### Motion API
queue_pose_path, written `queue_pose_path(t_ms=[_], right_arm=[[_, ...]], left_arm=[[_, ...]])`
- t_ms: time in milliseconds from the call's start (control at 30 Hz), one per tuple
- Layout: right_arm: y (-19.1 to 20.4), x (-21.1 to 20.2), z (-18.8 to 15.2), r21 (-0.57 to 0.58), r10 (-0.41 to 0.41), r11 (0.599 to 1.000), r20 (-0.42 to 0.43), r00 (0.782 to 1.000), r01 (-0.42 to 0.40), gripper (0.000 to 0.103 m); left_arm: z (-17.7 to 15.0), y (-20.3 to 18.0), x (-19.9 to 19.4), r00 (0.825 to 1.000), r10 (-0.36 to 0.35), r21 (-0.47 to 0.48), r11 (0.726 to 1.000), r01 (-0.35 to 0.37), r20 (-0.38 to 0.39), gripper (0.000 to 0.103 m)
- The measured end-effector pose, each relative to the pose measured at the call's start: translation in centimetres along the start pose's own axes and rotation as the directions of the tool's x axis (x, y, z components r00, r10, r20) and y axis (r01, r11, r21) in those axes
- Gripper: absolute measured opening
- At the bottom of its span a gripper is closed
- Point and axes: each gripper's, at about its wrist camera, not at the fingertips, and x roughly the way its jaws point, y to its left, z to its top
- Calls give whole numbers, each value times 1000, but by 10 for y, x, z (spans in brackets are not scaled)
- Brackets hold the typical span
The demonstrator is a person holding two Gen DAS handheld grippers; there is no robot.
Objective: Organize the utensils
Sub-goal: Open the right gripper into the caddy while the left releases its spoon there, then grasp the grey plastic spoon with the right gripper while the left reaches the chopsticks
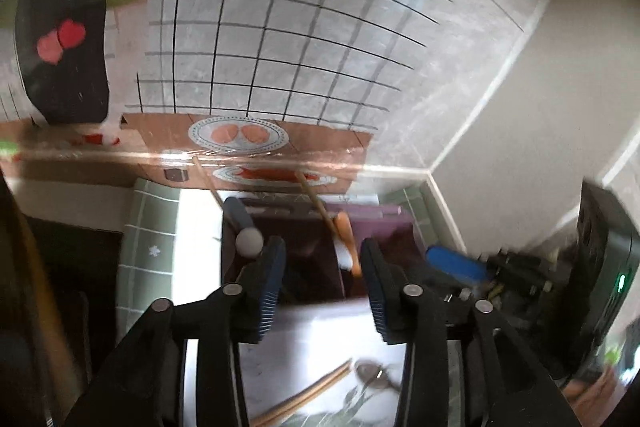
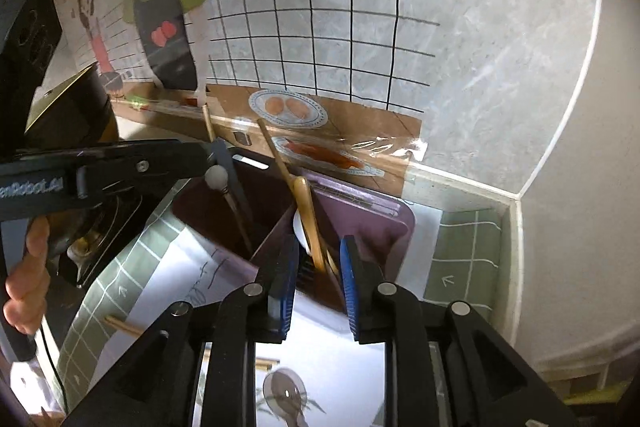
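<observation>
1. Nearest, loose pieces lie on the worktop (image 2: 340, 359), not yet put away: a pair of chopsticks (image 1: 308, 395) and a metal spoon (image 1: 374, 373) below the left hand-held gripper (image 1: 324, 279), and a round spoon (image 2: 284, 393) below the right hand-held gripper (image 2: 318, 279).
2. The left hand-held gripper hovers spread with nothing between its pads, over the near edge of the purple utensil box (image 2: 372, 227).
3. The right hand-held gripper is also parted, just in front of an orange-handled utensil (image 2: 308, 215); whether the pads touch it I cannot tell, so I judge it released or about to be.
4. Further in, the box already holds several pieces: the orange-handled one leaning by the divider (image 2: 276, 231), two long wooden sticks (image 2: 276, 151), and a ball-tipped utensil (image 2: 218, 177) in the left compartment.
5. As I judge it, the task is partly done; the worktop pieces are left.
</observation>
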Motion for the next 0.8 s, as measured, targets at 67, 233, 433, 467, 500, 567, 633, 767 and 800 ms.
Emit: queue_pose_path(t_ms=[67, 233, 433, 467, 500, 567, 633, 767, 800], right_arm=[[1, -8, -5, -13, -7, 1000, 1, 1000, 7, 23], [4, -25, -32, -44, -7, 999, -20, 1000, 6, 25], [15, -17, -83, -75, 41, 996, -136, 990, -52, 25], [16, -13, -89, -70, 53, 995, -157, 986, -64, 25], [18, -7, -97, -66, 61, 995, -186, 981, -75, 25], [22, 2, -109, -61, 71, 994, -222, 972, -87, 25], [26, 11, -120, -52, 78, 994, -257, 963, -94, 25], [28, 19, -134, -38, 60, 997, -281, 958, -73, 30], [27, 21, -136, -33, 59, 997, -282, 958, -71, 30]], left_arm=[[-11, -6, -12, 1000, 13, 59, 998, -13, -8, 42], [-52, -10, -25, 995, 12, 175, 985, 7, -103, 46], [-112, -16, -18, 973, 37, 308, 951, 36, -226, 53], [-120, -15, -12, 968, 48, 321, 946, 34, -245, 53], [-129, -13, -6, 962, 61, 333, 942, 32, -267, 53], [-148, -7, 10, 942, 95, 343, 939, 23, -322, 53], [-162, 0, 25, 925, 131, 358, 934, 6, -358, 53], [-176, 8, 37, 907, 174, 372, 928, -21, -383, 53], [-177, 10, 38, 905, 181, 367, 930, -29, -385, 53]])
